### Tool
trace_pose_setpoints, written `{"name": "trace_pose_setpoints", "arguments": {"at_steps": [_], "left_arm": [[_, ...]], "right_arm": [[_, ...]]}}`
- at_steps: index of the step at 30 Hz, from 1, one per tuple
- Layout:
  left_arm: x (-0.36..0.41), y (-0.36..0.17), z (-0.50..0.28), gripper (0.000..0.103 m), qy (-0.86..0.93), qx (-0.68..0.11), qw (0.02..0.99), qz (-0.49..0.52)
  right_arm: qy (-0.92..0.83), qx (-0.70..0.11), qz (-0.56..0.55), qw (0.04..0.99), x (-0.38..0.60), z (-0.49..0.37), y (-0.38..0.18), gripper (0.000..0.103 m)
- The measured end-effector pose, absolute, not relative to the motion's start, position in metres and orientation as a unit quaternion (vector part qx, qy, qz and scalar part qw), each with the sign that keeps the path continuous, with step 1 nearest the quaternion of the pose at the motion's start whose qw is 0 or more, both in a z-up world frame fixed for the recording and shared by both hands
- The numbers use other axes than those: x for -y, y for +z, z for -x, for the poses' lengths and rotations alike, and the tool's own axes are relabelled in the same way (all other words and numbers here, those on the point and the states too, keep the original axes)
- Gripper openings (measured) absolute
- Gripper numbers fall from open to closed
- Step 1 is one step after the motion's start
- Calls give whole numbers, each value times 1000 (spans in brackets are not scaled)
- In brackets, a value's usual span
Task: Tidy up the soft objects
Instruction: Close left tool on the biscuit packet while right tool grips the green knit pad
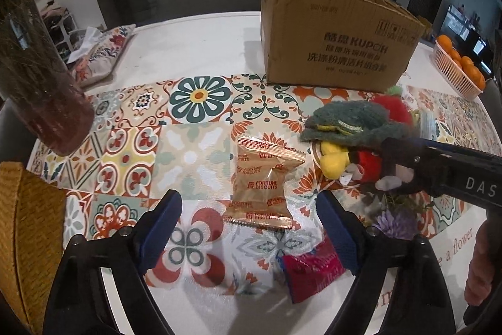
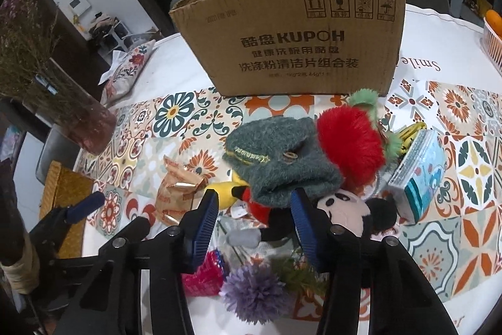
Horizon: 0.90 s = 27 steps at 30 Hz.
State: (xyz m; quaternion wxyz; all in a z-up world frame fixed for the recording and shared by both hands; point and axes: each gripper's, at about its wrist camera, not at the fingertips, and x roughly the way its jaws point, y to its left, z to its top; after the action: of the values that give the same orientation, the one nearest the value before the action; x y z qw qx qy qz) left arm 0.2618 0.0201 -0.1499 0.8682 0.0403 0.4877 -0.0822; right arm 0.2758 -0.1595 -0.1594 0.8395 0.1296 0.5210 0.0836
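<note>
Right tool (image 2: 252, 211) apparently straddles Mickey plush (image 2: 345, 209), unclamped.

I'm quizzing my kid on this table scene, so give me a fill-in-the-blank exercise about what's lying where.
1. The word KUPOH is printed on the cardboard ____.
2. The wrapper lying between the open left gripper fingers reads FORTUNE ____.
3. The green knit piece lies partly on top of the ____ plush.
4. The pink basket at the table's edge holds ____.

Missing words: box; BISCUITS; Mickey Mouse; oranges
</note>
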Motion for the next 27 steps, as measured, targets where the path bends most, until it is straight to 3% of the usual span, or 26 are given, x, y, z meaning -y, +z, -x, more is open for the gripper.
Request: {"name": "trace_pose_setpoints", "arguments": {"at_steps": [14,21,27], "left_arm": [[-16,-190,-292,76,-103,-515,850,-30],[-14,-207,-301,71,-111,-526,843,-29],[-6,-219,-308,50,-127,-540,831,-26]], "right_arm": [[61,-532,-127,835,157,-297,-176,49],[55,-535,-119,835,158,-303,-182,33],[65,-530,-120,837,157,-304,-182,19]]}}
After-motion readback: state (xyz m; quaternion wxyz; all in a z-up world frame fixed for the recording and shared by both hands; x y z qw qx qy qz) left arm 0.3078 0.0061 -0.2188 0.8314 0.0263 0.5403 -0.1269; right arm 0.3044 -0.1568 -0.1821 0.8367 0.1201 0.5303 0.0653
